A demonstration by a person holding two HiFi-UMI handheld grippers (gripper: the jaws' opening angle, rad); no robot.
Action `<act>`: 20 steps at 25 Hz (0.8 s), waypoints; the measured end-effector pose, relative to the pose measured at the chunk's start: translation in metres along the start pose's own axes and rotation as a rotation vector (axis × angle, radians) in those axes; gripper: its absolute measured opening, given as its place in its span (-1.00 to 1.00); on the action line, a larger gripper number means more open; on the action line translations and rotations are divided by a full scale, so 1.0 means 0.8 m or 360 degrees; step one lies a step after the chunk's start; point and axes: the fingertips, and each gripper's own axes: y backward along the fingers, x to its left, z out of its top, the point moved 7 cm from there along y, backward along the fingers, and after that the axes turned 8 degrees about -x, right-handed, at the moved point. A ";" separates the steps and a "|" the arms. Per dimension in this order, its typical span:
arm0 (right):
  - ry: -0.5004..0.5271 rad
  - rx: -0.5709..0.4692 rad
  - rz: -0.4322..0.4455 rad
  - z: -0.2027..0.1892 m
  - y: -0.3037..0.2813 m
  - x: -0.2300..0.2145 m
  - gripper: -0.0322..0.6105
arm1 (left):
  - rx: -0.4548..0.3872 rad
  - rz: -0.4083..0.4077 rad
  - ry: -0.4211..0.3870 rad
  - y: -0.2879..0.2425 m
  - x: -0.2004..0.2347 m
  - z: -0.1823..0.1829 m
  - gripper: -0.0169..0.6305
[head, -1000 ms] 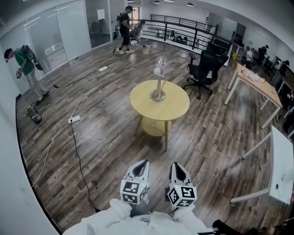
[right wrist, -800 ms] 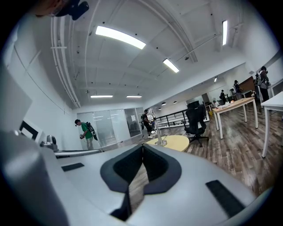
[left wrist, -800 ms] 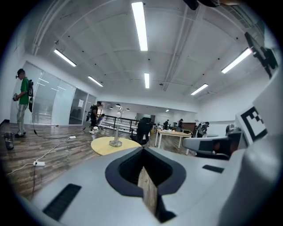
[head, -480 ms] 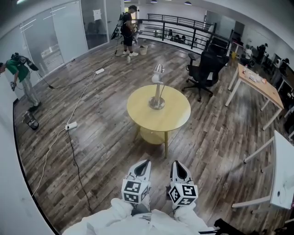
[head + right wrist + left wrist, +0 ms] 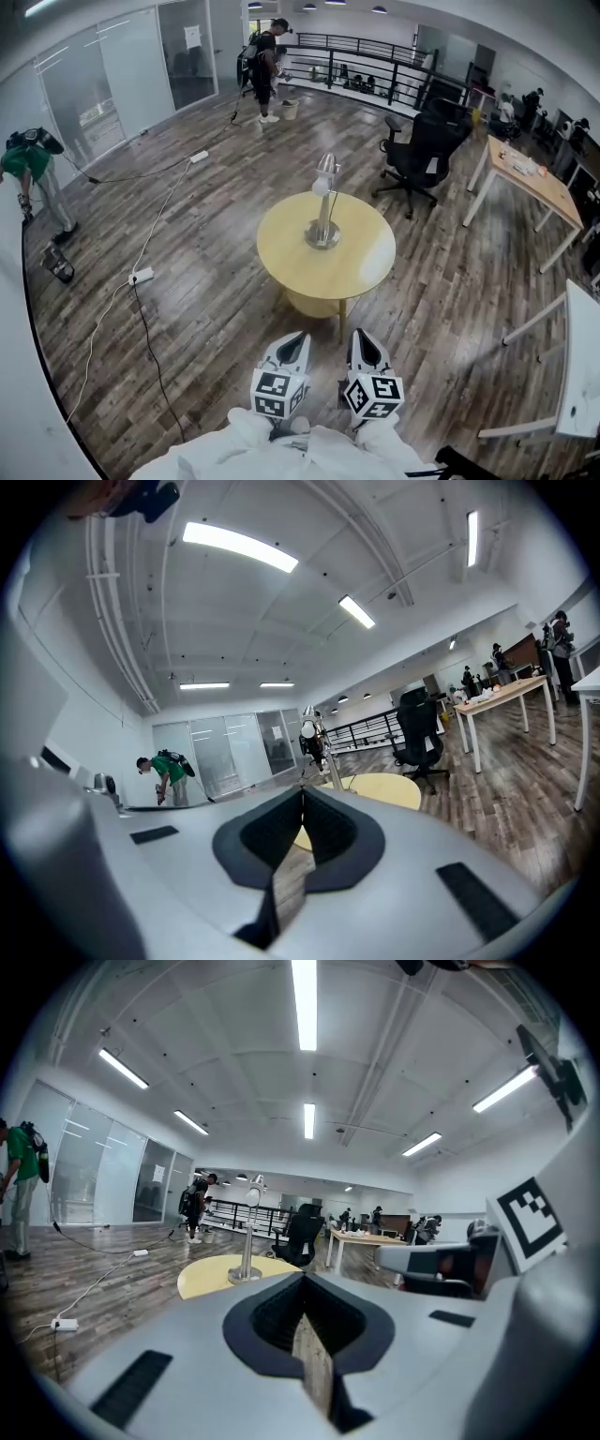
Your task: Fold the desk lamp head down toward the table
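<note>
A silver desk lamp stands upright on a round yellow table, its white head at the top of the stem. My left gripper and right gripper hover side by side short of the table's near edge, both shut and holding nothing. The lamp rises to the left of the shut jaws in the left gripper view, standing on the table. In the right gripper view the lamp stands just above the closed jaw tips, with the table to their right.
A black office chair stands beyond the table on the right. Wooden desks line the right side. Cables and a power strip lie on the wood floor at the left. People stand at the far left and the far back.
The table and lamp have come nearer and lower in the head view, as I walk toward them. Both grippers stay shut side by side in front of me.
</note>
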 end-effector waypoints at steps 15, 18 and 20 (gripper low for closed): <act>0.0010 0.0061 -0.0064 0.000 -0.121 -0.059 -0.86 | 0.0069 -0.0016 0.0077 -0.121 0.055 -0.004 -0.95; 0.0002 0.0074 -0.0024 0.001 -0.152 -0.075 -0.86 | 0.0069 0.0013 0.0072 -0.153 0.063 -0.003 -0.95; -0.0006 0.0082 0.0008 0.003 -0.175 -0.088 -0.86 | 0.0068 0.0030 0.0067 -0.176 0.067 -0.002 -0.95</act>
